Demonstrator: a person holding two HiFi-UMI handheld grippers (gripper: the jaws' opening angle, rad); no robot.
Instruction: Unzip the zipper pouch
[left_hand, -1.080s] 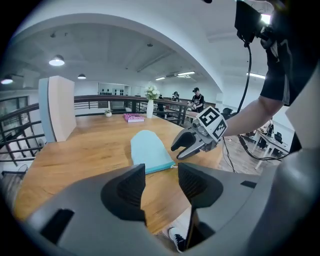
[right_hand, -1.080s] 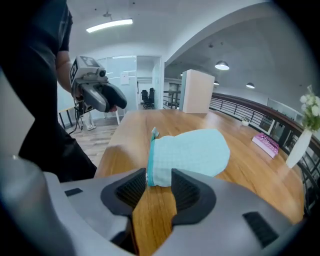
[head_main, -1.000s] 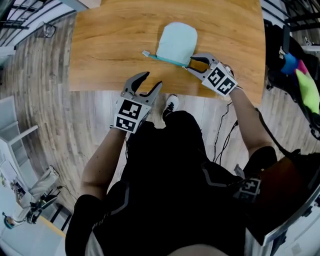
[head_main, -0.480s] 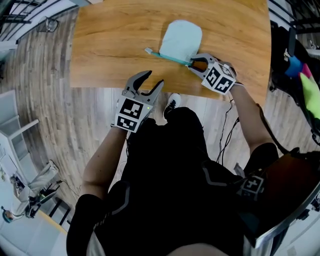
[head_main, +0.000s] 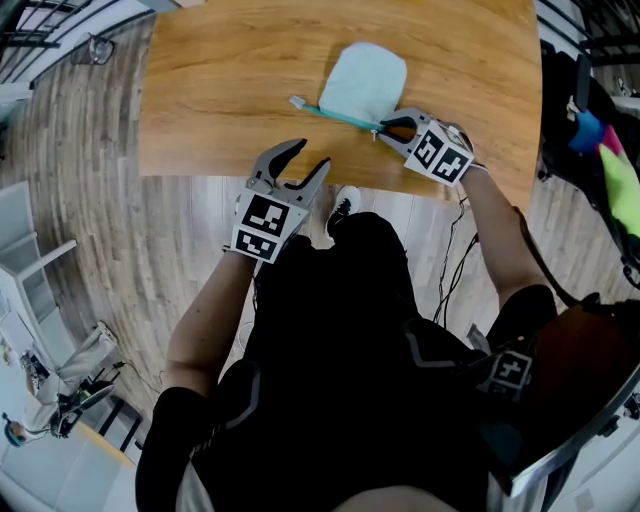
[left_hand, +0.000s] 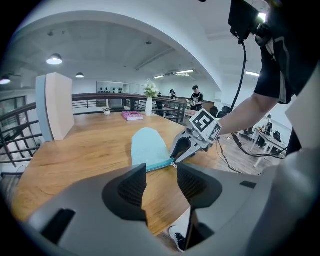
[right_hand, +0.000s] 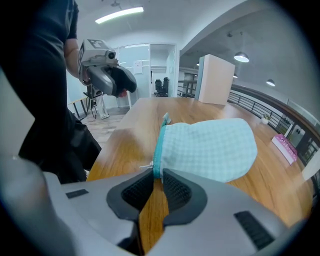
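A light blue checked pouch (head_main: 365, 82) lies on the wooden table (head_main: 220, 90), its teal zipper (head_main: 335, 115) along the near side. My right gripper (head_main: 380, 130) is at the zipper's right end. In the right gripper view its jaws (right_hand: 157, 175) are closing, a narrow gap left, with the zipper's end and a white thread (right_hand: 145, 166) at the tips. My left gripper (head_main: 308, 155) hangs open and empty off the table's front edge, above the floor; the pouch (left_hand: 147, 147) lies ahead of it.
A white box (right_hand: 215, 75) and a pink book (right_hand: 286, 147) stand at the table's far end, with a vase (left_hand: 149, 105) beyond. The person's shoe (head_main: 342, 208) is on the plank floor below the table edge. Railings run along the left.
The right gripper's jaws have narrowed from wide apart to a slim gap around the zipper's end. The left gripper has stayed open in about the same place.
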